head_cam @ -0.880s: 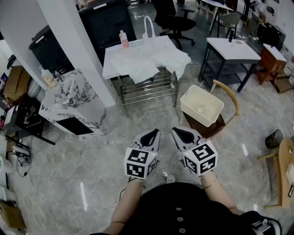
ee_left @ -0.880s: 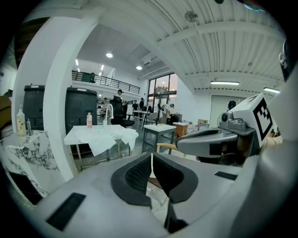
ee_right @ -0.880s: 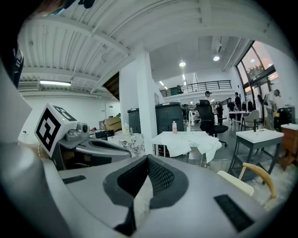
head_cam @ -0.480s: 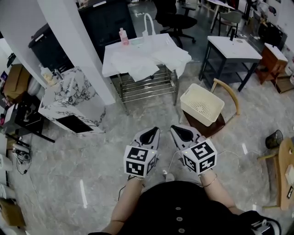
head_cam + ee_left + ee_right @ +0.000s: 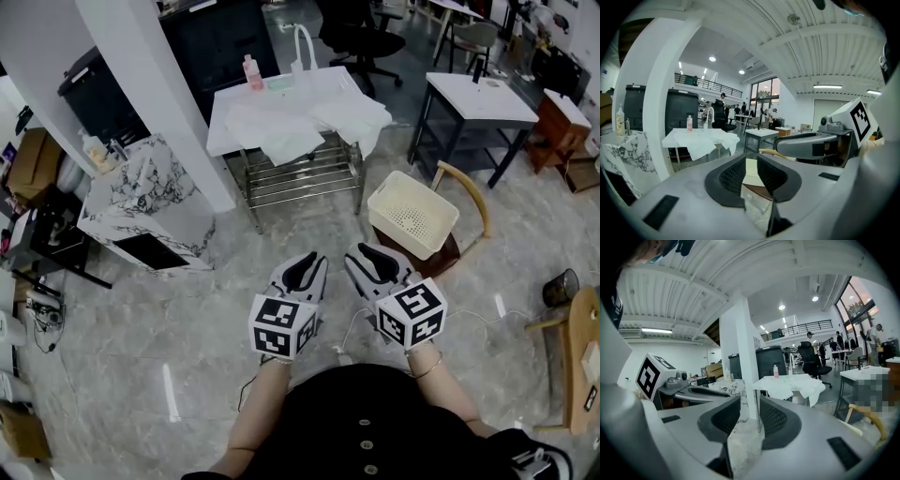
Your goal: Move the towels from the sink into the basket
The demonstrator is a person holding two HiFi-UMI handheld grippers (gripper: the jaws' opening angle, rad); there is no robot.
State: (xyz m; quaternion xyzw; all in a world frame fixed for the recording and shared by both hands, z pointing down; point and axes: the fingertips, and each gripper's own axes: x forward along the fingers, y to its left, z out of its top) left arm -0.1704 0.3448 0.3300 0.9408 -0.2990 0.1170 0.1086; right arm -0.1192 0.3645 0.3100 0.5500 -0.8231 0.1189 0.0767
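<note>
White towels (image 5: 281, 129) lie crumpled over the white sink table (image 5: 217, 142) at the far middle, one hanging off its right edge (image 5: 361, 117). The cream perforated basket (image 5: 412, 214) rests on a wooden chair to the table's right. My left gripper (image 5: 302, 265) and right gripper (image 5: 370, 258) hover side by side over the floor, well short of both, shut and holding nothing. The left gripper view looks along its jaws (image 5: 751, 161) at the towels (image 5: 701, 140) and the right gripper (image 5: 806, 144). The right gripper view looks past its jaws (image 5: 750, 404) to the towels (image 5: 790, 385).
A white pillar (image 5: 159, 84) and a marble-patterned cabinet (image 5: 141, 202) stand left of the sink table. A pink bottle (image 5: 251, 75) and a faucet (image 5: 302, 47) sit on the sink. A white side table (image 5: 478, 98) stands at the right, a black bin (image 5: 561, 281) beyond it.
Both grippers have edged a little forward toward the sink table, still side by side. Their jaws look the same as before.
</note>
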